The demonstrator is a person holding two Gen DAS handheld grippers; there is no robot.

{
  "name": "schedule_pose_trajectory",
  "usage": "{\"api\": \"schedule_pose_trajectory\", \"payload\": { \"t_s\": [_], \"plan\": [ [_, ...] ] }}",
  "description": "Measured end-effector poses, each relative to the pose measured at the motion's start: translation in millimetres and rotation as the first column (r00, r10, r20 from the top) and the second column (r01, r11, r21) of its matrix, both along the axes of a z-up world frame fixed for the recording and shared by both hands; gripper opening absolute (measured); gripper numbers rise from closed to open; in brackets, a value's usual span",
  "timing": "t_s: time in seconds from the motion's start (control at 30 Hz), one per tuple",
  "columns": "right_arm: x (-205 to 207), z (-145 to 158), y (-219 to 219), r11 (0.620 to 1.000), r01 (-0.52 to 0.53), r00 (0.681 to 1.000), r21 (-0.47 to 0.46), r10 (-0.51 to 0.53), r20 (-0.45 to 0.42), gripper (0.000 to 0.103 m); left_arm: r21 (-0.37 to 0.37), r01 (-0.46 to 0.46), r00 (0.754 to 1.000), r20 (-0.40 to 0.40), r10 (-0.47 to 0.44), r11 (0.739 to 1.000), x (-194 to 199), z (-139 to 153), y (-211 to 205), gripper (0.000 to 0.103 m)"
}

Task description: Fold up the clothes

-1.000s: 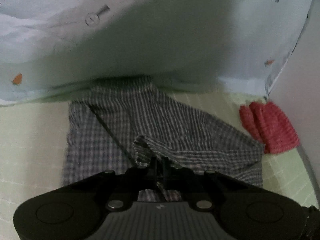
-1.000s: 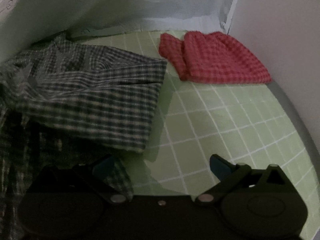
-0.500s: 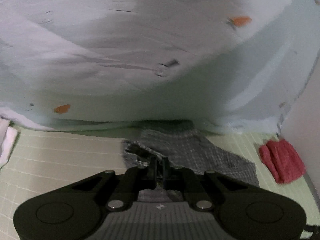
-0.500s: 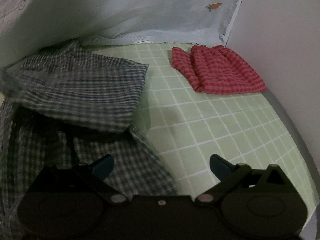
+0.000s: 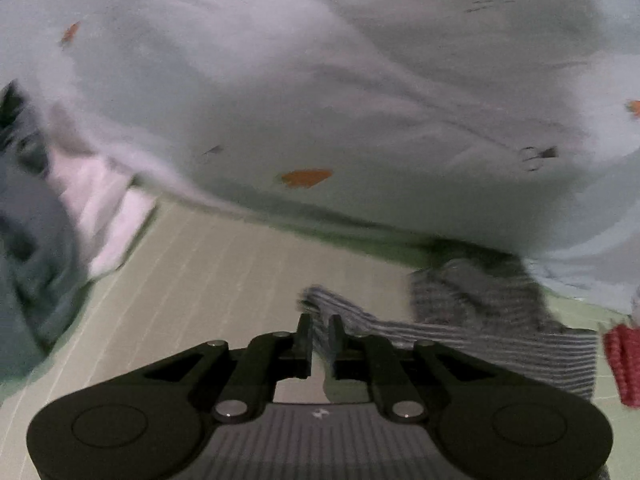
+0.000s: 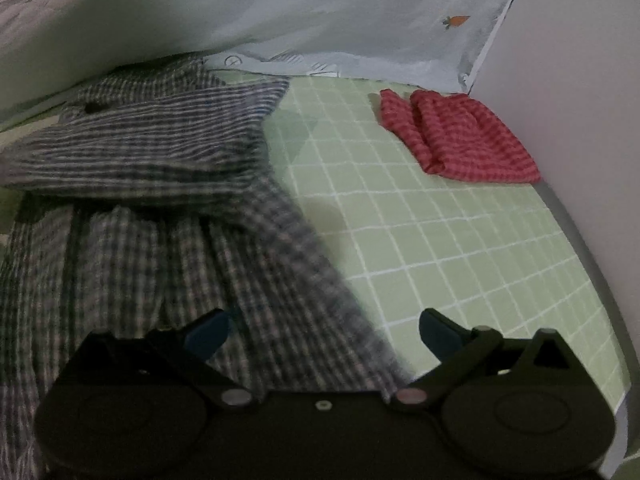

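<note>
Left claw (image 5: 320, 330): clenched on an edge of the grey-and-white checked fabric garment (image 5: 460, 320).
Right claw (image 6: 324, 330): released, jaws wide apart above the garment (image 6: 160, 200).
Surface: green gridded mat (image 6: 420, 220).

Home bedroom: carrot-print bedding (image 6: 360, 12), green grid mat (image 6: 460, 248), scattered clothes.

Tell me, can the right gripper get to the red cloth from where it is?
Probably yes. The right gripper is open, holding nothing, and only bare green mat lies between it and the red cloth.
</note>
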State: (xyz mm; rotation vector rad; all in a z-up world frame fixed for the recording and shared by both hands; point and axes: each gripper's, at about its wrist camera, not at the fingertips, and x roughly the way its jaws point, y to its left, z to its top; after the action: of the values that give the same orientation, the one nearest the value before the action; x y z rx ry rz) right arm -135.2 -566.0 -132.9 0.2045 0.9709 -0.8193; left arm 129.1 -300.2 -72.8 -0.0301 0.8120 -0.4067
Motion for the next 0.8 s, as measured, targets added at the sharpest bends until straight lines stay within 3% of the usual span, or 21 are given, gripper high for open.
{"api": "schedule_pose_trajectory", "payload": {
  "t_s": [0.07, 0.27, 0.43, 0.57, 0.8],
  "plan": [
    [-5, 1, 4, 1.0, -0.008, 1.0, 0.005, 0.008, -0.002, 0.103, 0.002, -0.009, 0.999, -0.031, 0.009, 1.0, -14, -5, 9, 0.034],
    [-32, 3, -3, 0.999, 0.015, 0.999, 0.04, -0.016, 0.033, 0.103, -0.003, 0.081, 0.984, -0.159, -0.08, 0.997, -91, -24, 2, 0.054],
    [-68, -13, -15, 0.997, 0.024, 1.0, 0.067, -0.025, 0.009, 0.103, 0.032, 0.246, 0.932, -0.284, -0.227, 0.969, -178, -51, -33, 0.058],
    [-97, -26, -24, 0.996, 0.027, 1.0, 0.088, -0.026, -0.008, 0.102, 0.096, 0.32, 0.896, -0.354, -0.268, 0.942, -232, -71, -51, 0.059],
    [-137, -37, -25, 0.988, -0.041, 0.999, 0.148, 0.041, 0.006, 0.089, 0.182, 0.262, 0.899, -0.404, -0.171, 0.948, -278, -94, -47, 0.062]
  ]
}}
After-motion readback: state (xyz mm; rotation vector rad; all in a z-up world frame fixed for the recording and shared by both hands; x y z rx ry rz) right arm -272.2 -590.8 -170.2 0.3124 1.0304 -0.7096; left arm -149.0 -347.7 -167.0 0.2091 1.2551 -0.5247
